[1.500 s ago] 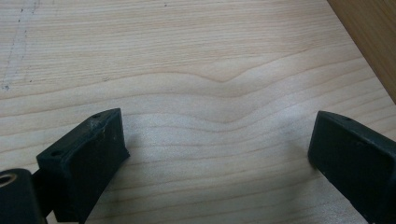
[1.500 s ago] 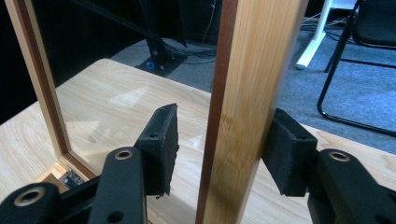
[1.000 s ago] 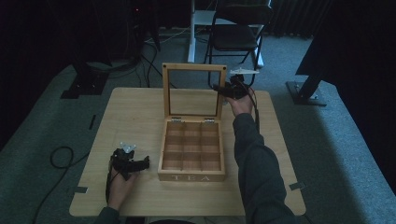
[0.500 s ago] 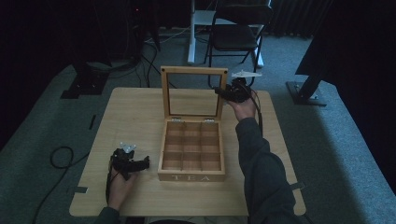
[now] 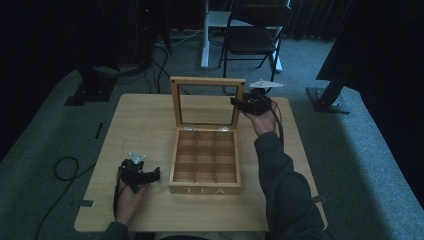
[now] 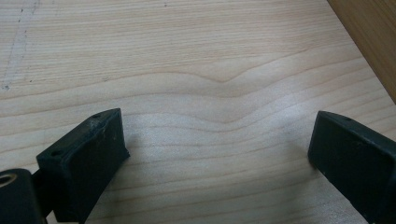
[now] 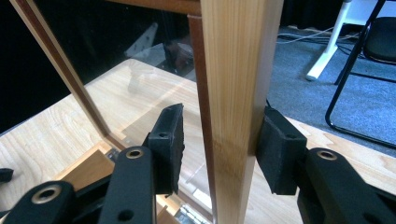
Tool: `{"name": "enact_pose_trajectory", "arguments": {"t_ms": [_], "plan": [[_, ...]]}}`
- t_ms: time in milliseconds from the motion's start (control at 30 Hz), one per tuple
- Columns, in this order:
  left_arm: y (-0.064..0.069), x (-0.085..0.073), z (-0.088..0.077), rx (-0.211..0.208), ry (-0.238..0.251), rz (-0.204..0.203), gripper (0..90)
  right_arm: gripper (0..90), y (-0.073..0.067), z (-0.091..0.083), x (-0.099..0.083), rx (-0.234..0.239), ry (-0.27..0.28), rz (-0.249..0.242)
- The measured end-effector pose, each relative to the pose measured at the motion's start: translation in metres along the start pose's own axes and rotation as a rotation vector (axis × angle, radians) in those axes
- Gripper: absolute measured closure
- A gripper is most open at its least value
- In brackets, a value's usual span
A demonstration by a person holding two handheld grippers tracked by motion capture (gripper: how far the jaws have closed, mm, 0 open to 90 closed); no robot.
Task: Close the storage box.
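A wooden tea box (image 5: 205,190) with empty compartments stands mid-table, its glass-paned lid (image 5: 207,81) raised upright. My right gripper (image 5: 237,103) reaches in from the right at the lid's right frame post (image 7: 238,70). The jaws of this gripper (image 7: 219,126) straddle the post and have just been opening a little: the right pad (image 7: 275,149) lies against the wood, the left pad (image 7: 168,140) stands a small gap off the glass side. My left gripper (image 5: 155,174) rests on the table left of the box; its jaws (image 6: 217,149) are wide open over bare wood.
The light wooden table (image 5: 145,120) has free room on both sides of the box, whose corner (image 6: 369,32) shows close by. Behind the table stand a folding chair (image 5: 255,35) and a white desk leg (image 5: 205,35). A black stand base (image 5: 330,100) sits right, a cable (image 5: 65,165) left.
The right hand and the lid's top edge have shifted slightly left and back, setting the lid more upright. The left gripper has stayed put.
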State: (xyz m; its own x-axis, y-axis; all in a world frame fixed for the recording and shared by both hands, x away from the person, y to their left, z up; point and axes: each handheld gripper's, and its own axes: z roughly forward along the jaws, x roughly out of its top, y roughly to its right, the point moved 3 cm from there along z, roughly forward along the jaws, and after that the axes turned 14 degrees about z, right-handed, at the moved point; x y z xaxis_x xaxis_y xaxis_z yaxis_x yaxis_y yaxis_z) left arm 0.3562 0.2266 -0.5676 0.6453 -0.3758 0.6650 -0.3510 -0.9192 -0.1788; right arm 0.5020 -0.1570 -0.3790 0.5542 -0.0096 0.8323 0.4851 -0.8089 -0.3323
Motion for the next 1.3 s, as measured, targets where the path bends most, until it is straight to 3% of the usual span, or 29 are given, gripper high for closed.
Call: {"name": "enact_pose_trajectory", "arguments": {"t_ms": [667, 833, 933, 1300], "plan": [[0.0, 0.0, 0.0, 0.001, 0.001, 0.001, 4.1, 52.7, -0.021, -0.022, -0.015, -0.07, -0.019, -0.034], [0.0, 0.0, 0.0, 0.001, 0.002, 0.002, 4.1, 59.0, -0.022, -0.028, -0.019, -0.107, -0.024, -0.016], [0.0, 0.0, 0.0, 0.002, 0.002, 0.001, 4.1, 59.6, -0.02, -0.032, -0.021, -0.091, -0.025, 0.011], [0.0, 0.0, 0.0, 0.001, 0.001, 0.001, 4.1, 59.9, -0.023, -0.039, -0.032, -0.07, -0.03, -0.004]]}}
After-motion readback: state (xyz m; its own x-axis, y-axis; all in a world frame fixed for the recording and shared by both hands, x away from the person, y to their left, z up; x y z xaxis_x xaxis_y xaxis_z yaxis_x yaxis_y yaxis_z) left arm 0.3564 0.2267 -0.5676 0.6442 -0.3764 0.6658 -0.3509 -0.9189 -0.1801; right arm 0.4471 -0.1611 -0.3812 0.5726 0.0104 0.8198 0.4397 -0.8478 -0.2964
